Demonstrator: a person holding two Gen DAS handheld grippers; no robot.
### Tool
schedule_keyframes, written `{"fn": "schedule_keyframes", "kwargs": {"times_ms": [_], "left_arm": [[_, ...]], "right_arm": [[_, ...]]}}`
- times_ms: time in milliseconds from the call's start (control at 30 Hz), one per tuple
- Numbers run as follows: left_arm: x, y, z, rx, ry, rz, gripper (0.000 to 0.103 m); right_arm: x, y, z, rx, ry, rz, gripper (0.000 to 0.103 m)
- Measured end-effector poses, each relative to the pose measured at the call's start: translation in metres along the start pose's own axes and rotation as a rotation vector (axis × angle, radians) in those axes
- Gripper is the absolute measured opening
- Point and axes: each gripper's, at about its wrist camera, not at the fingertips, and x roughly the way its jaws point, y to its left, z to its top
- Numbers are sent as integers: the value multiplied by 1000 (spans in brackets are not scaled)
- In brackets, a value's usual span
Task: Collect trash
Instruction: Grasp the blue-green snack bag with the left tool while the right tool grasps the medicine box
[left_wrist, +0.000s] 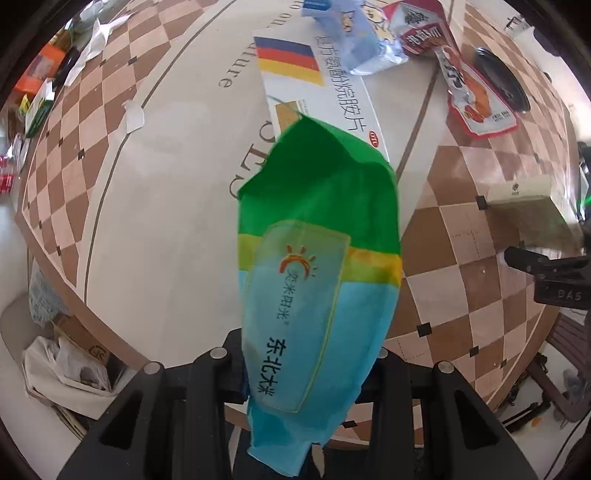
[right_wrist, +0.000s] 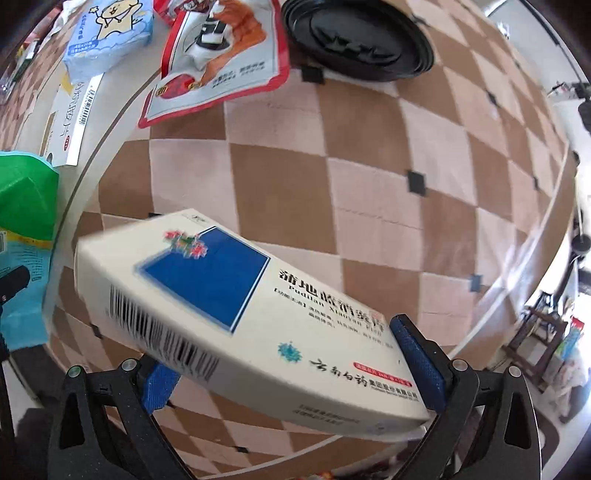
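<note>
The left gripper (left_wrist: 310, 373) is pinching the lower part of a green and blue rice bag (left_wrist: 321, 258); its fingers are closed on the thin plastic, and the bag is standing up forward between them, lifted off the table (left_wrist: 177, 192). I think it is held so because soft film can only be carried by an edge.

The right gripper (right_wrist: 291, 373) is clamping a white medicine box (right_wrist: 236, 306) across its short width. The blue pads (right_wrist: 417, 365) are pressing on both sides, so the fingers are open only as wide as the box. The box is tilting out to the left beyond the fingers, above the checkered table; its picture is blurred, so probably it is moving.

Further ahead of the left fingers, a second long medicine box (left_wrist: 317, 88) with a striped flag is lying flat on the table. Beyond it, a light blue tissue pack (left_wrist: 354, 40) and a red snack wrapper (left_wrist: 476, 103) are waiting, and a black lid (left_wrist: 498, 77) is lying to the right of them.

Down to the left of the left fingers, below the table edge, an open trash bag (left_wrist: 62, 369) with paper inside is standing on the floor, likely the place for both held things.
</note>
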Motion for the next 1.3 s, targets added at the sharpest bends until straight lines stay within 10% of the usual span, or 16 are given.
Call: {"fn": "schedule_keyframes", "kwargs": {"times_ms": [200,300,367,500,733,1300], "left_arm": [[-7,4,0,3,-30,18,31],[-13,5,2,2,-47,21,31],[-17,4,1,5,-57,28,30],[-27,2,-10,6,-83,36,30],[-49,0,-33,1,-134,41,29],[-86,37,-117,68,-281,-75,29]], "right_arm": [[-7,-11,-6,121,-53,80,48],[-14,-11,-6,89,-82,59,53],[-17,-7,-5,44,-103,20,76],[-24,-2,-2,42,-165,36,75],[-39,14,5,100,-261,125,23],[-94,95,-117,375,-421,331,19]]}}
